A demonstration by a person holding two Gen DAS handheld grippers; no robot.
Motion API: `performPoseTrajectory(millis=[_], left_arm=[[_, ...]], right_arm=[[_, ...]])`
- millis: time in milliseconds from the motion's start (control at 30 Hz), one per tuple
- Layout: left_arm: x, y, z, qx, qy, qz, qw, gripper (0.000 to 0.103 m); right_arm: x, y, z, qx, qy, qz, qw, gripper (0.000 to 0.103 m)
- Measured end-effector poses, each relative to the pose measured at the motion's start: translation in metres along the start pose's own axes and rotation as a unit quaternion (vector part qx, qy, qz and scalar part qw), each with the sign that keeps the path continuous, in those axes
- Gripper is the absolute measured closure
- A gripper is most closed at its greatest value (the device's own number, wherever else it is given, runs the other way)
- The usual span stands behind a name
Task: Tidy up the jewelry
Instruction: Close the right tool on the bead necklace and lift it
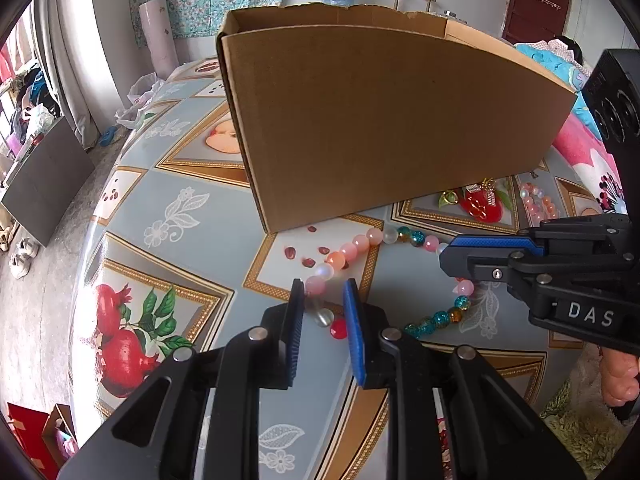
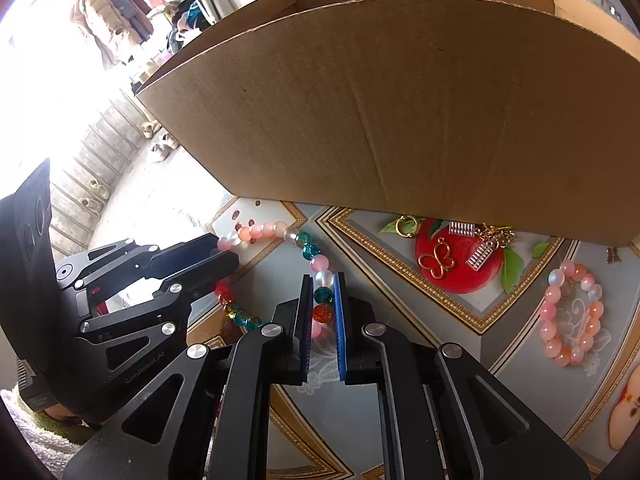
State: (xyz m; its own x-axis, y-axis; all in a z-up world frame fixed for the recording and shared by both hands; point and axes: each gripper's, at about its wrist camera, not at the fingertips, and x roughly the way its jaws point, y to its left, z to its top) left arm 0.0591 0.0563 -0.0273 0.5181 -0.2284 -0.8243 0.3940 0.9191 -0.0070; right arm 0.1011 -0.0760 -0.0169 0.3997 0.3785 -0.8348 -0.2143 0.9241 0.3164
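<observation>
Both grippers are down on the one long bead necklace (image 1: 416, 240) that loops across the patterned tablecloth (image 1: 176, 184), in front of the tall cardboard box (image 1: 380, 120). The left gripper (image 1: 322, 292) has its jaws narrowed around the pale pink end of the strand; a pink bead sits right between the tips, though from here I cannot tell for sure whether the pads actually press it. The right gripper (image 2: 323, 284) is nearly closed, its blue pad and black pad squeezing a clear bead and a teal one on the other side of the loop (an orange bead sits lower between the same fingers). In the left wrist view the right gripper comes in from the right edge, tips over the beads near a frosted one.

Beyond them, close against the foot of the box, lie a gold butterfly charm (image 2: 436, 260), a gold ring (image 2: 406, 226) and small silver hair combs (image 2: 482, 254), all on a printed red fruit. A separate pink bead bracelet (image 2: 570, 314) lies in a closed circle well off to the right, untouched
</observation>
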Motion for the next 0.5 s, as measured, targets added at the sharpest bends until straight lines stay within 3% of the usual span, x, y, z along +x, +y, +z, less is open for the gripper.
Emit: performPoseTrajectory(millis=[133,333,500], left_arm=[[0.0,-0.001,-0.001,0.002,0.0,-0.001,1.0,0.083],[0.0,-0.002,0.0,0.003,0.0,0.001,1.0,0.083],[0.001,-0.004,-0.002,0.006,-0.003,0.005,1.0,0.083]], right_arm=[[-0.007,-0.011,0.003,0.024,-0.01,0.012,1.0,0.077],[-0.003,-0.009,0.001,0.012,-0.011,0.005,1.0,0.077],[0.004,0.011,0.0,-0.029,-0.011,-0.027,0.999,0.08]])
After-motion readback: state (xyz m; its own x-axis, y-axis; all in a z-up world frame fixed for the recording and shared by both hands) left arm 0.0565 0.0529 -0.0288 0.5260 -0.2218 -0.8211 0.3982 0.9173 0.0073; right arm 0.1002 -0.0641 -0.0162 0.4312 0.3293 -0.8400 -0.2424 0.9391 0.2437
